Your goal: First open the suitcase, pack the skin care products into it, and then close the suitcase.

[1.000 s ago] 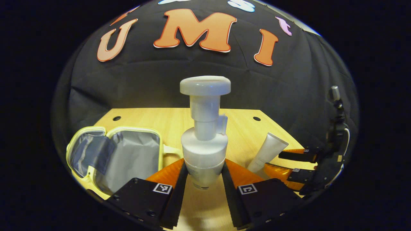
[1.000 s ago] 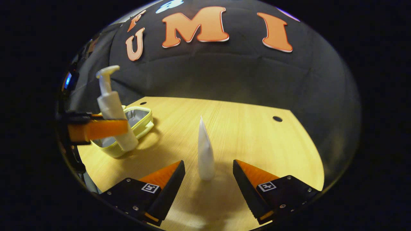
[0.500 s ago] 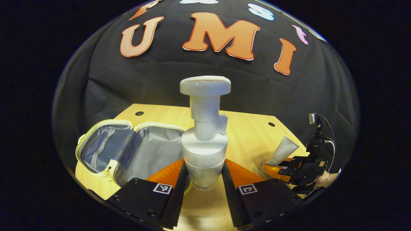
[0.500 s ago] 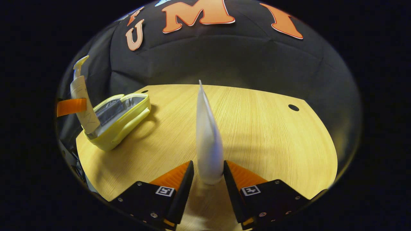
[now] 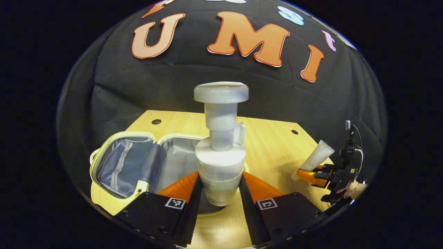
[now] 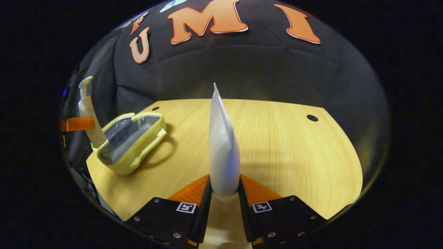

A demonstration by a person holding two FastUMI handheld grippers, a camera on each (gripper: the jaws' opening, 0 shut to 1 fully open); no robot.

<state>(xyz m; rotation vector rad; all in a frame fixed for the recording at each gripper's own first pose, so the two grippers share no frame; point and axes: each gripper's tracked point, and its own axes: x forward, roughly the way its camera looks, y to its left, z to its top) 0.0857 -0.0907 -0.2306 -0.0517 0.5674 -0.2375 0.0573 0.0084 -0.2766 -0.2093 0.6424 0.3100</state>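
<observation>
Left gripper, left gripper view: both fingers clamp the lower body of a white pump bottle, held upright. The case lies open on the table at 8 o'clock from the bottle, its grey lining exposed; the bottle's base hangs over the case's near right part. At 3 o'clock, the right gripper grips a white tube, tilted.

Right gripper, right gripper view: both fingers clamp the tube near its cap end, crimped tip at 12 o'clock. The open case sits at 9 o'clock, with the bottle above its far edge.
</observation>
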